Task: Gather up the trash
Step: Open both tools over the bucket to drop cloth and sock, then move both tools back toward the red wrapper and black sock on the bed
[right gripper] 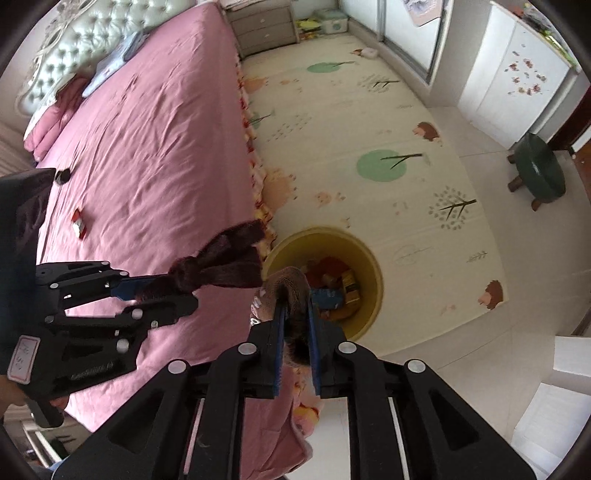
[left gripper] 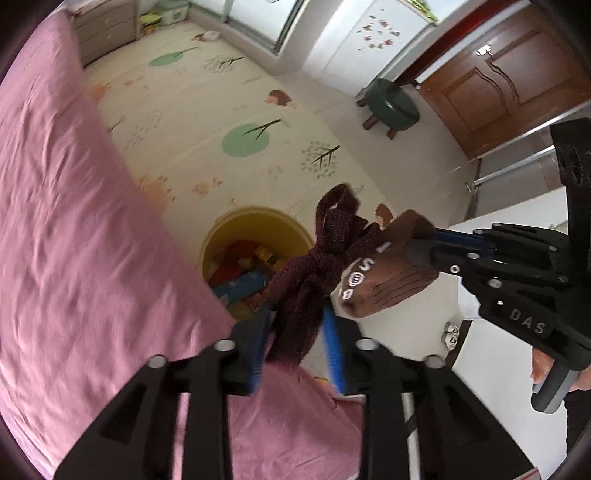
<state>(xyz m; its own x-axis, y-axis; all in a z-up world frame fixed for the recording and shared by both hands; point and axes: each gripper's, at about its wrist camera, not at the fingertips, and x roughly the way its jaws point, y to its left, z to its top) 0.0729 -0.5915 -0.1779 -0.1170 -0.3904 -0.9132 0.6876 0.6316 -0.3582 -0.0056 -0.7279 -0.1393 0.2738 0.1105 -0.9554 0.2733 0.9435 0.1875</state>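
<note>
My left gripper [left gripper: 297, 325] is shut on a dark maroon knotted sock [left gripper: 314, 269], held over the bed's edge; it also shows in the right wrist view [right gripper: 218, 269]. My right gripper [right gripper: 295, 325] is shut on a brown sock with white letters [right gripper: 288, 291], seen in the left wrist view [left gripper: 380, 280] beside the maroon one. Both hang just above and beside a yellow bin [left gripper: 258, 225] on the floor, which holds colourful packaging [right gripper: 332, 280]. A small red wrapper [right gripper: 78, 223] and a dark item [right gripper: 62, 176] lie on the pink bed [right gripper: 147, 147].
A patterned play mat [right gripper: 351, 129] covers the floor. A green stool [right gripper: 539, 170] stands near a wooden door [left gripper: 498, 85]. A grey drawer unit [right gripper: 264, 27] sits by the bed's head. A white surface [left gripper: 509, 369] is at the right.
</note>
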